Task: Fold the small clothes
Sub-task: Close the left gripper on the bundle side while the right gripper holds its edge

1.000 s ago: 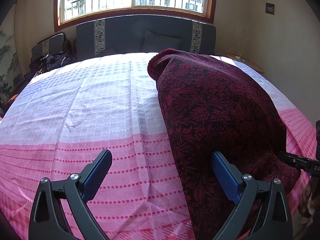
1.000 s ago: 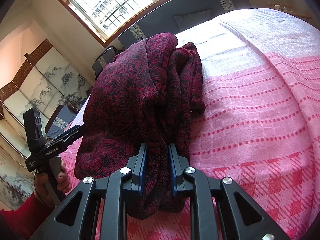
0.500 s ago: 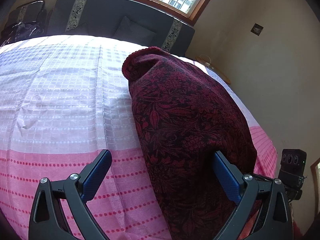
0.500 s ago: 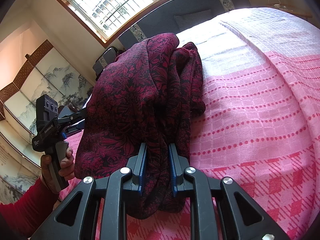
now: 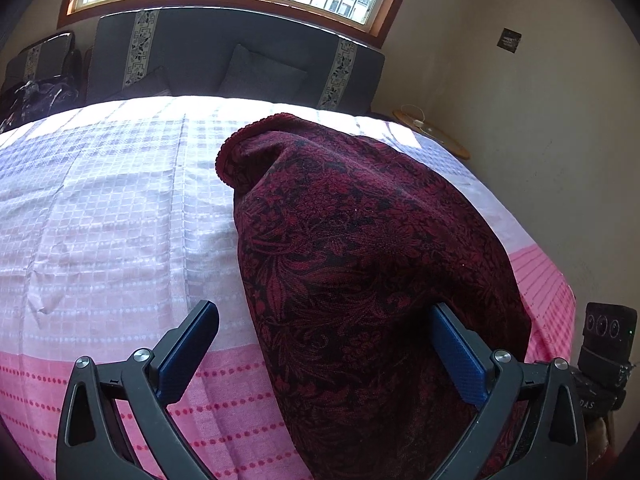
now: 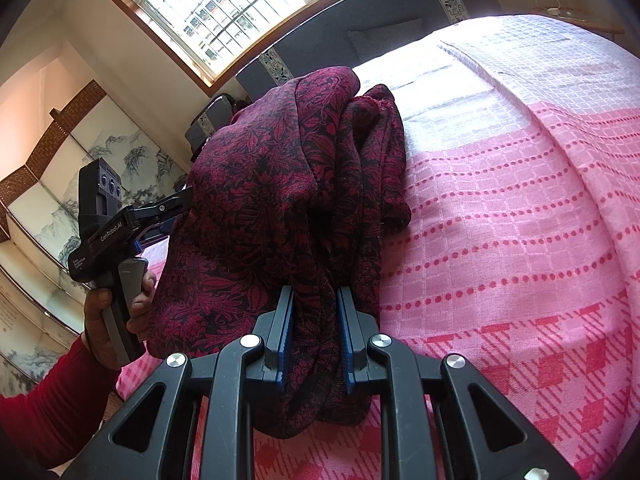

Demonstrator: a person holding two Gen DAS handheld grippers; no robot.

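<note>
A dark red garment with a black floral print lies in a long folded heap on the pink and white checked bedspread. My left gripper is open, its right finger against the garment's side and its left finger over bare bedspread. In the right wrist view my right gripper is shut on a bunched fold of the garment at its near end. The left gripper shows there at the left, held by a hand in a red sleeve, its fingers hidden behind the cloth.
A dark grey sofa with cushions stands past the bed under a window. A beige wall runs close along the right side. A painted folding screen stands at the left in the right wrist view.
The left gripper has swung its view back toward the sofa and stays open beside the garment. The right gripper has kept its hold without moving.
</note>
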